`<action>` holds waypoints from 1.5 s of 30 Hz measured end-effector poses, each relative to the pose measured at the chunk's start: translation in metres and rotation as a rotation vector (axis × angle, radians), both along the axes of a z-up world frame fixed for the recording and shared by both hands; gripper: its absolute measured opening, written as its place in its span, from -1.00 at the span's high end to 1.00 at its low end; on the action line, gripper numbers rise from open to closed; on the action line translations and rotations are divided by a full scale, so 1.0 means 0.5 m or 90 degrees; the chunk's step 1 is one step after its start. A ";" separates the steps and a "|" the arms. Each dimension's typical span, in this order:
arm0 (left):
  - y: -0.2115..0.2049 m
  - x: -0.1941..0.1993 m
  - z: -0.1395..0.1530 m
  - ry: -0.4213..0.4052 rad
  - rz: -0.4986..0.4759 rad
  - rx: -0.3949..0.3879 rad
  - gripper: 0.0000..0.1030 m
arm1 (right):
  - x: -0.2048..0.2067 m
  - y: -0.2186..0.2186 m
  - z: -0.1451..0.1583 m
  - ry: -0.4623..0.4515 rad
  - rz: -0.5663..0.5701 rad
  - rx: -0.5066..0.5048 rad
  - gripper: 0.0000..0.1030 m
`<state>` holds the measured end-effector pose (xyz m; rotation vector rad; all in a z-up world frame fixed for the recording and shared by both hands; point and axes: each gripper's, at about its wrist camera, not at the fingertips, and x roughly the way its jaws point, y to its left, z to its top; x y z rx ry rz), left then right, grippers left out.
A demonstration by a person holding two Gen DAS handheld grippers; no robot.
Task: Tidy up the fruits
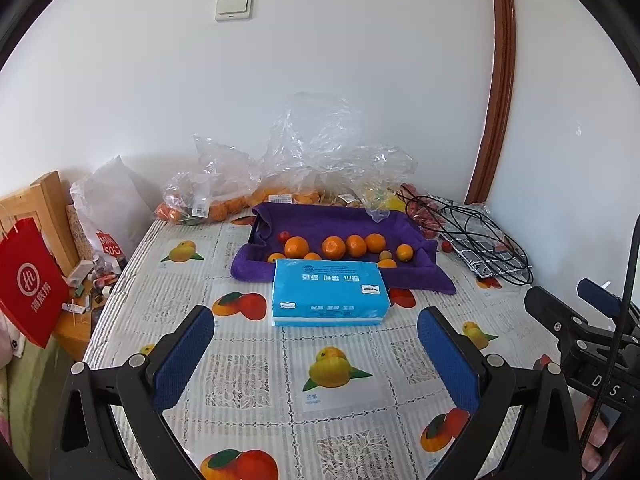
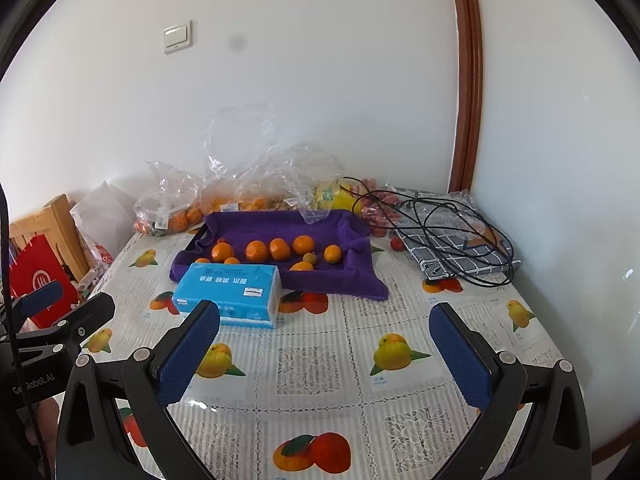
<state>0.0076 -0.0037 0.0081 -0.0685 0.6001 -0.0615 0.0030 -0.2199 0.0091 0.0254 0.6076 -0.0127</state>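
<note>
We hold both hand-held grippers, left [image 1: 316, 344] and right [image 2: 325, 340], released and empty above the table [image 1: 256, 380], oranges [image 1: 334, 247] gathered on the purple towel [image 1: 320, 220].

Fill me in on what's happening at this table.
A person holds two sets of tongs, left tongs and right tongs, both open and empty above the fruit-print tablecloth. Oranges lie in the tray lined with a purple towel, behind a blue tissue pack. More bagged fruit waits by the wall.
</note>
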 end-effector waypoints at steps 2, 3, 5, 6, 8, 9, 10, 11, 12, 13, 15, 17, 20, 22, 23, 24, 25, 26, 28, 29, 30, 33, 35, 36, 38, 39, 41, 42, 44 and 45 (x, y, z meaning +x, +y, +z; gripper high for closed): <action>0.002 -0.001 0.000 0.000 0.001 0.000 -0.99 | 0.000 0.000 -0.001 0.001 -0.001 0.004 -1.00; 0.003 -0.002 0.000 0.000 0.003 0.000 -0.99 | 0.001 -0.001 0.000 0.003 -0.002 0.006 -1.00; 0.004 -0.002 0.000 0.002 0.003 -0.001 -0.99 | 0.001 -0.001 -0.001 0.003 -0.005 0.007 -1.00; 0.005 -0.003 0.000 0.002 0.003 -0.001 -0.99 | 0.000 -0.001 -0.001 0.003 -0.007 0.007 -1.00; 0.006 -0.002 0.000 0.001 0.006 -0.001 -0.99 | 0.000 -0.001 -0.001 0.004 -0.006 0.010 -1.00; 0.007 -0.002 -0.001 0.002 0.007 -0.003 -0.99 | -0.001 0.000 -0.001 0.004 -0.006 0.009 -1.00; 0.008 -0.002 -0.001 0.001 0.004 -0.004 -0.99 | 0.000 0.001 -0.001 0.004 -0.006 0.008 -1.00; 0.008 -0.002 -0.001 0.001 0.004 -0.006 -0.99 | 0.000 0.002 -0.001 0.004 -0.007 0.006 -1.00; 0.008 -0.003 -0.002 0.002 0.004 -0.005 -0.99 | 0.000 0.002 -0.001 0.005 -0.007 0.007 -1.00; 0.007 -0.004 -0.002 0.000 0.003 -0.002 -0.99 | 0.000 0.002 -0.001 0.004 -0.006 0.009 -1.00; 0.006 -0.005 -0.002 0.000 0.003 0.002 -0.99 | -0.001 0.003 -0.001 0.005 -0.007 0.009 -1.00; 0.007 -0.005 -0.002 0.000 0.003 -0.002 -0.99 | -0.001 0.004 -0.001 0.004 -0.007 0.006 -1.00; 0.011 -0.005 -0.004 0.002 0.005 -0.008 -0.99 | 0.000 0.005 -0.001 0.006 -0.008 0.008 -1.00; 0.010 -0.005 -0.004 0.002 0.004 -0.004 -0.99 | 0.000 0.006 -0.002 0.005 -0.008 0.009 -1.00; 0.009 -0.005 -0.003 0.002 0.005 -0.004 -0.99 | 0.000 0.006 -0.002 0.005 -0.009 0.009 -1.00; 0.009 -0.005 -0.003 0.002 0.005 -0.006 -0.99 | 0.000 0.005 -0.001 0.004 -0.010 0.009 -1.00; 0.009 -0.006 -0.004 0.002 0.005 -0.008 -0.99 | 0.000 0.004 -0.002 0.005 -0.010 0.011 -1.00; 0.008 -0.006 -0.004 0.003 0.004 -0.009 -0.99 | 0.000 0.003 -0.002 0.006 -0.011 0.012 -1.00; 0.007 -0.006 -0.004 0.002 0.005 -0.005 -0.99 | 0.001 0.002 -0.004 0.007 -0.012 0.013 -1.00; 0.007 -0.006 -0.004 0.000 0.006 -0.004 -0.99 | 0.002 0.002 -0.005 0.008 -0.012 0.012 -1.00; 0.007 -0.007 -0.003 -0.001 0.006 -0.005 -0.99 | 0.002 0.002 -0.005 0.009 -0.013 0.012 -1.00; 0.009 -0.007 -0.002 0.000 0.005 -0.012 -0.99 | 0.002 0.002 -0.006 0.010 -0.013 0.012 -1.00; 0.007 -0.007 -0.003 0.000 0.005 -0.007 -0.99 | 0.001 0.001 -0.007 0.010 -0.014 0.013 -1.00; 0.006 -0.006 -0.002 0.000 0.005 -0.004 -0.99 | 0.001 0.002 -0.007 0.010 -0.014 0.014 -1.00; 0.007 -0.007 -0.002 -0.002 0.004 -0.005 -0.99 | 0.000 0.002 -0.007 0.010 -0.014 0.012 -1.00; 0.008 -0.007 -0.002 -0.002 0.004 -0.008 -0.99 | -0.001 0.002 -0.007 0.010 -0.014 0.012 -1.00; 0.007 -0.008 -0.003 0.000 0.002 -0.011 -0.99 | -0.002 0.001 -0.008 0.010 -0.014 0.015 -1.00; 0.005 -0.009 -0.003 -0.001 0.002 -0.008 -0.99 | -0.001 0.001 -0.008 0.010 -0.014 0.015 -1.00; 0.003 -0.009 -0.003 -0.001 0.002 -0.002 -0.99 | -0.001 0.003 -0.008 0.011 -0.012 0.014 -1.00; 0.003 -0.009 -0.003 -0.001 0.000 -0.003 -0.99 | -0.001 0.003 -0.008 0.010 -0.011 0.013 -1.00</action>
